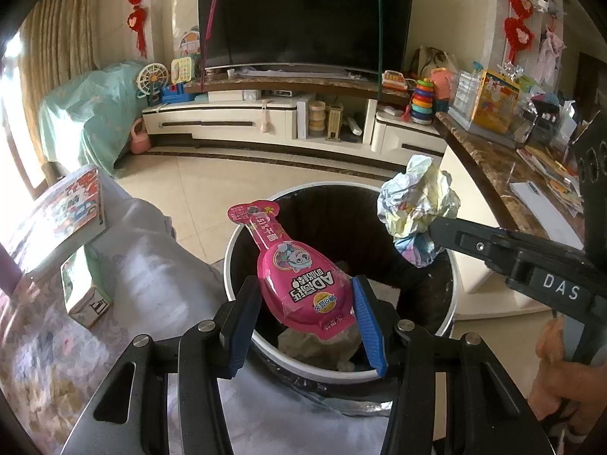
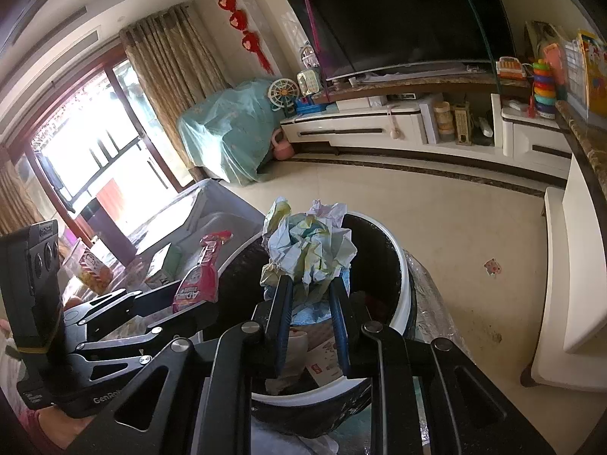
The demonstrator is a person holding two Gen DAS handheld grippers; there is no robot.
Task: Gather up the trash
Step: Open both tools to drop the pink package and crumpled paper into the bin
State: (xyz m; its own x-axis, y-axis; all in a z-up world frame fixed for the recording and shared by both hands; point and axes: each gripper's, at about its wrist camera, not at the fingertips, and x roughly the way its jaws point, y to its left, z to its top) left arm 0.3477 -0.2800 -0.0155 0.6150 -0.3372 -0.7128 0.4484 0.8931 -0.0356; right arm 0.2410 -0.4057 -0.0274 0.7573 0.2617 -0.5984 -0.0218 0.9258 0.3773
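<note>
Both loads over bin (image 1: 242, 288): left gripper (image 1: 303, 314) clamped on pink wrapper (image 1: 299, 273), right gripper (image 2: 312, 295) pinching paper wad (image 2: 311, 242) at 2 o'clock; release inside rim.

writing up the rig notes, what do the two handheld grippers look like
Both are black linkage frames with silver pivot bolts and ribbed blue finger pads. The left gripper carries "GenRob…" lettering and a boxy black module; the right gripper shows white "DAS" lettering. No cables or sleeves visible.
</note>
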